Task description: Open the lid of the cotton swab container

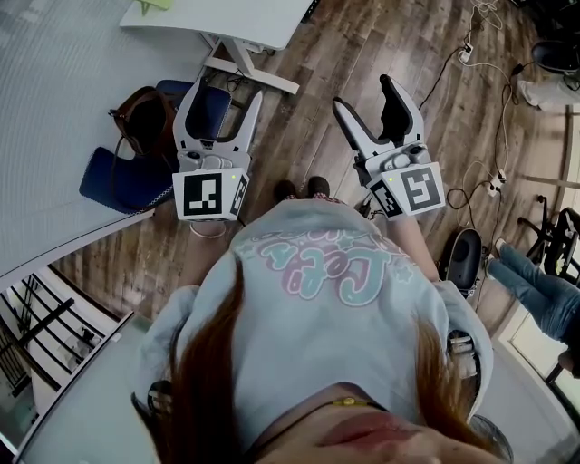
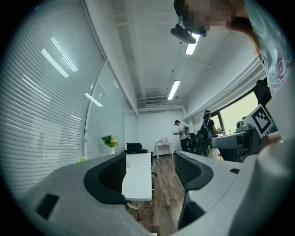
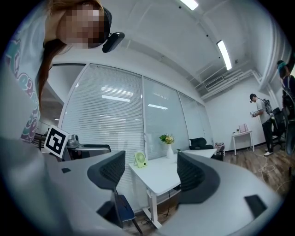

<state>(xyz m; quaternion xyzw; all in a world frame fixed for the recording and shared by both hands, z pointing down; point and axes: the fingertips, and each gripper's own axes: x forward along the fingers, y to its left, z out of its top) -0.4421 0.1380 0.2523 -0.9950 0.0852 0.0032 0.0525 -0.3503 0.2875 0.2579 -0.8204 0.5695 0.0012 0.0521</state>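
- Both grippers are empty: left gripper and right gripper sit level in front of the person's chest, jaws spread wide with only air between them.
- Blue chair with a brown bag on it stands just beside the white desk, so it's easy to bump when stepping in.
- Cables trail over the floor off to the right, a trip hazard imo.
- On the desk only a small fan and a flower vase show, and a careless swing could tip them.
- Zero sign of the cotton swab container in any view. It needs finding first, and reaching in blind could knock it over.
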